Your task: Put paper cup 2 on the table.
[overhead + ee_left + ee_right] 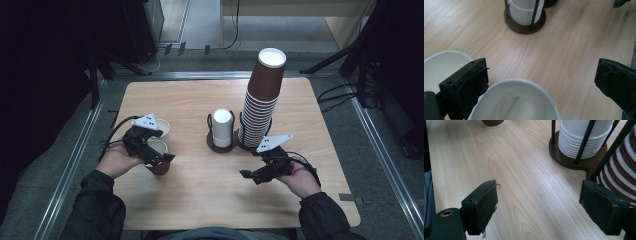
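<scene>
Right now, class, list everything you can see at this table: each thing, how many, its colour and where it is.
Table: one, light wood, under everything.
Loose cups: two, brown outside, white inside, upright at left; the near one sits between the left tool's open jaws.
Brown cup stack: one, tall, brown with white rims, right of centre.
White cup stack: one, short, centre.
Holder: one, dark base with black rods, under both stacks.
Left tool: black, open.
Right tool: black, open, holding nothing.
Hands: two, dark sleeves.

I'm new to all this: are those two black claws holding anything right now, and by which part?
Nothing is held. The left gripper stands open around a brown cup's rim; the right gripper is open over bare table.
</scene>
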The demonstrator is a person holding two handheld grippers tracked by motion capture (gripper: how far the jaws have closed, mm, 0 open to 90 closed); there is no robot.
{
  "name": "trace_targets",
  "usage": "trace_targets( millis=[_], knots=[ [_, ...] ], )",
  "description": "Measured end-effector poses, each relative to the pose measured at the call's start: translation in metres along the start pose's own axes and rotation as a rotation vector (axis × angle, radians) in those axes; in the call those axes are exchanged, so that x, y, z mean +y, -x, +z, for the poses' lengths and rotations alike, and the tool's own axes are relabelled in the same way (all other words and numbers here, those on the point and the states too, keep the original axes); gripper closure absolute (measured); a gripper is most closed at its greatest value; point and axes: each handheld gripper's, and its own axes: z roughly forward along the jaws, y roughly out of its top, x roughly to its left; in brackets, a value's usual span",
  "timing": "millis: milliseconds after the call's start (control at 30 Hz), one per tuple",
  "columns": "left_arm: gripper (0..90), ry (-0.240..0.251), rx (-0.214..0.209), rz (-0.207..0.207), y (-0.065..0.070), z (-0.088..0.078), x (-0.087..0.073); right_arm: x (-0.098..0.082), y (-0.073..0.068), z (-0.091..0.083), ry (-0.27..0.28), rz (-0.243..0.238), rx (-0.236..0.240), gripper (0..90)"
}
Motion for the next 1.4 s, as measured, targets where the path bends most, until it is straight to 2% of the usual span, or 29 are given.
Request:
trace_targets(
  millis=[200,500,700,867,1100,1267,1400],
  knots=[
    [0.0,-0.013,-0.004,0.019,0.012,0.014,0.013,-0.002,-0.001,-0.001,-0.005,0.005,-0.006,15.3],
    [0.0,-0.019,-0.037,-0.006,0.024,0.036,0.024,-0.005,-0.001,-0.004,-0.003,0.012,-0.014,15.3],
    [0.0,-0.046,-0.054,0.041,0.035,0.052,0.029,-0.005,-0.002,-0.003,-0.01,0.009,-0.011,15.3],
    [0.0,-0.05,-0.096,0.01,0.041,0.064,0.033,-0.005,-0.002,-0.002,-0.012,-0.001,-0.011,15.3],
    [0.0,-0.032,-0.086,0.039,0.053,0.077,0.038,-0.004,-0.002,-0.001,-0.012,-0.003,0.001,15.3],
    [0.0,-0.028,-0.062,0.059,0.06,0.088,0.037,-0.004,0.0,-0.001,0.007,0.003,0.016,16.9],
    [0.0,-0.041,-0.079,0.058,0.063,0.095,0.036,-0.004,0.0,-0.001,0.018,0.001,0.018,17.4]
  ],
)
